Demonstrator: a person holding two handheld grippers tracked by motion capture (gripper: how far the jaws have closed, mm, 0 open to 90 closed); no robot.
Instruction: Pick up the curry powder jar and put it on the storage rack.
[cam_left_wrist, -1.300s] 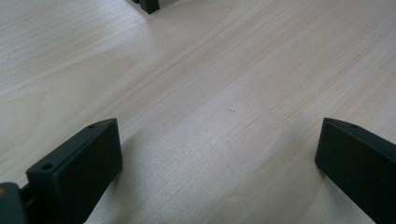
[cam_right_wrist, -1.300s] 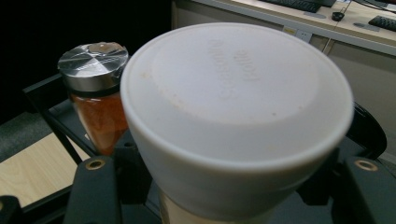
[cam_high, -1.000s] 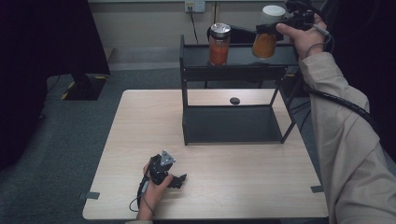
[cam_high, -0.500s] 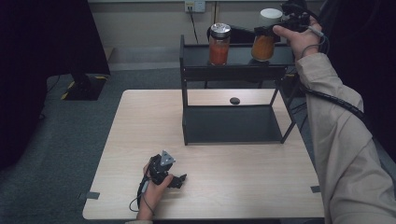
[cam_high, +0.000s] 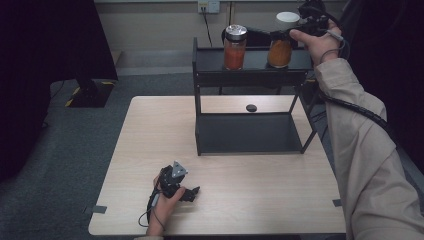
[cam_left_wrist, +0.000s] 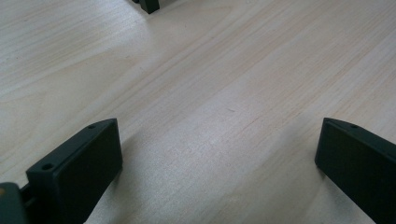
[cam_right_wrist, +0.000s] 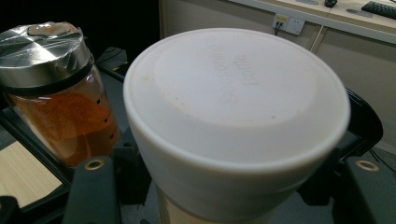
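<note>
A jar of orange contents with a white lid (cam_high: 281, 45) is on the top shelf of a black rack (cam_high: 250, 76), at its right end. My right gripper (cam_high: 281, 34) comes in from the right and is shut on this jar just under the lid. In the right gripper view the white lid (cam_right_wrist: 236, 107) sits between the two jaws. A second orange jar with a silver lid (cam_high: 235, 47) (cam_right_wrist: 56, 93) stands beside it on the left. My left gripper (cam_high: 192, 192) (cam_left_wrist: 219, 158) rests open on the wooden table (cam_high: 150, 135), near the front edge.
A small black disc (cam_high: 251, 107) lies on the table behind the rack. The rack's lower shelf (cam_high: 247, 132) holds nothing. A cable trails from the right gripper down along the sleeve. Grey carpet surrounds the table.
The right gripper has lowered the white-lidded jar slightly onto the top shelf and set it more upright. The left gripper has stayed where it was.
</note>
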